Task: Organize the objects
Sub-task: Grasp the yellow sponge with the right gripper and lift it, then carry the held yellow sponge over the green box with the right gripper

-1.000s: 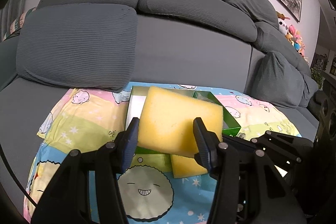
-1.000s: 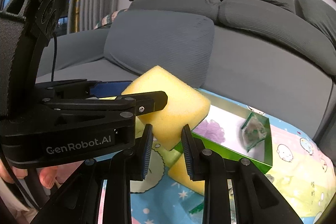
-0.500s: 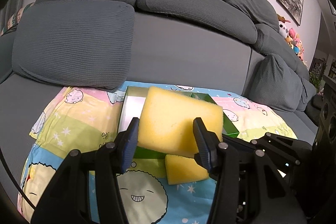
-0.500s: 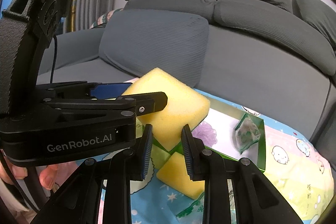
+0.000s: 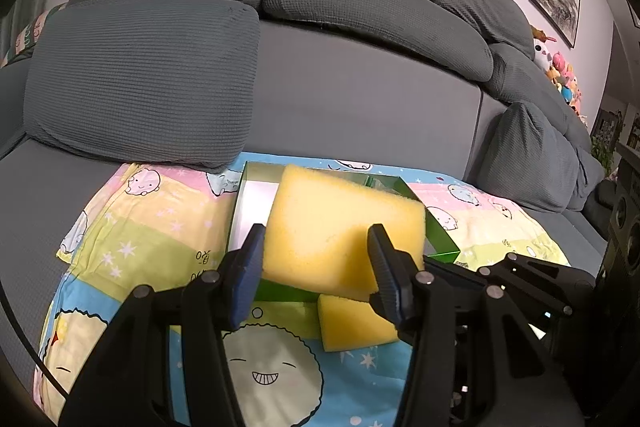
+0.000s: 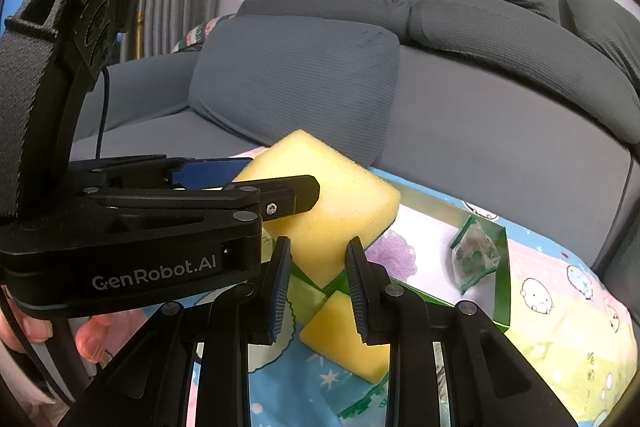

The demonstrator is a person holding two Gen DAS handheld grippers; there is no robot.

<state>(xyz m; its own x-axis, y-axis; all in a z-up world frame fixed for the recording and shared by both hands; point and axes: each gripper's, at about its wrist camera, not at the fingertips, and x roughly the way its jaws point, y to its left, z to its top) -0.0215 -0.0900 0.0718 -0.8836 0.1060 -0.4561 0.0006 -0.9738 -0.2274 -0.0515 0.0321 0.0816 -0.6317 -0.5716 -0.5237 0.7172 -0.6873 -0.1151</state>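
Right wrist: "GenRobot.AI" on left gripper (image 6: 276,187)

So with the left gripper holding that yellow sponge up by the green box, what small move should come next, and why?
Probably carry the held sponge forward and lower it into the green box. The left gripper has it clamped in the air at the box's near edge, the box floor looks mostly bare, and the right gripper holds nothing.

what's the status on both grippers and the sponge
Left gripper shut on yellow sponge, held above green box. Right gripper open, empty. Second sponge on blanket beside box.
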